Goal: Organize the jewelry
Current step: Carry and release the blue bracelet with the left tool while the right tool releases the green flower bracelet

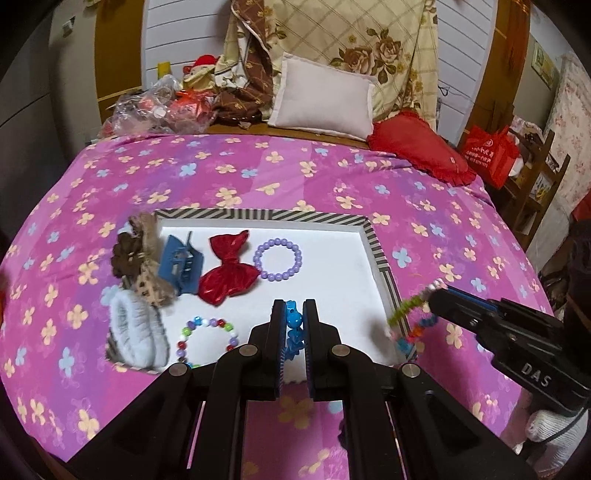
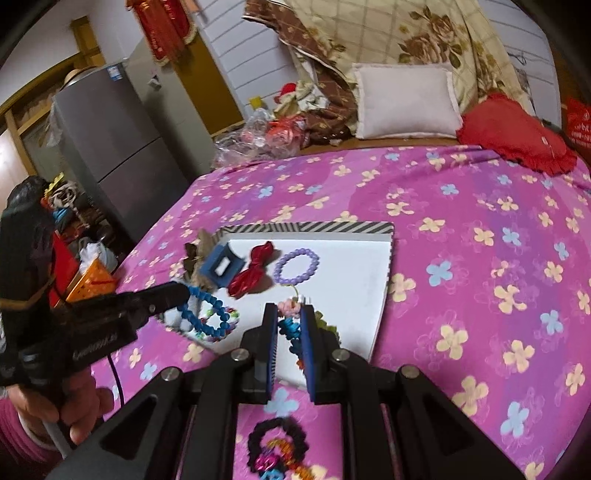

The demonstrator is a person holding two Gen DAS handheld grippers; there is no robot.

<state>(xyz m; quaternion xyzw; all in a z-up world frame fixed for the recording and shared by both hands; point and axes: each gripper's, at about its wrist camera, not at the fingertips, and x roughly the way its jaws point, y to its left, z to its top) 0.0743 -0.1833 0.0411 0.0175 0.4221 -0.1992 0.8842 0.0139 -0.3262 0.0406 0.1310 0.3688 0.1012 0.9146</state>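
Blue bead bracelet (image 1: 293, 325) between left fingers (image 1: 277, 332)

I saw a bed covered by a magenta bedspread printed with cream and blue flowers (image 1: 295, 177). At its head lay a white rectangular pillow (image 1: 325, 98), a red ruffled cushion (image 1: 421, 147) just beside it, and a cream quilt with brown roses (image 1: 351, 37) piled against a white panelled wall (image 1: 177, 48). A grey two-door refrigerator (image 2: 114, 140) stood left of the bed. A red decorative hanging (image 2: 162, 26) hung above a yellow-brown wooden door (image 2: 210, 88). A red shopping bag (image 1: 487, 151) sat on a wooden shelf unit (image 1: 532, 192).
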